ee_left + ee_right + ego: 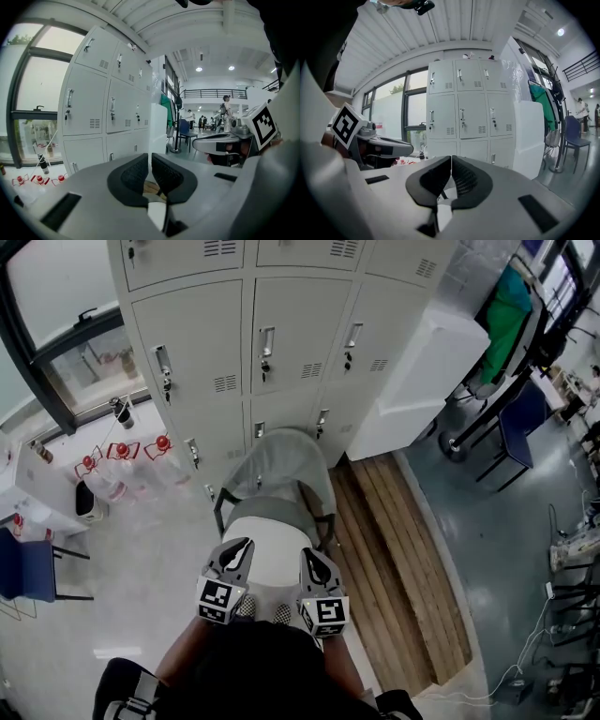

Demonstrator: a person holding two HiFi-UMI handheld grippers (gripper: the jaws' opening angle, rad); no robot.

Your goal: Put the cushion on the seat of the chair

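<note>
The white cushion (272,545) lies on the seat of the chair (281,465), at twelve o'clock from both grippers. The left gripper (239,549) and right gripper (312,561) hover at its near edge, jaws together and empty. A fingertip snagging that edge could drag the cushion off the seat.

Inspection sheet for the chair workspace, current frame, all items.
Surface: pale floor, wood planks beside the chair.
Job's things: white cushion appears to lie on the chair seat.
Clutter: red-capped bottles and a blue chair at left.
Grippers: left gripper and right gripper shut, empty, over the cushion's near edge in the head view.
Cables: loose cables on the floor, lower right.
Surroundings: lockers behind the chair, window at left.
</note>
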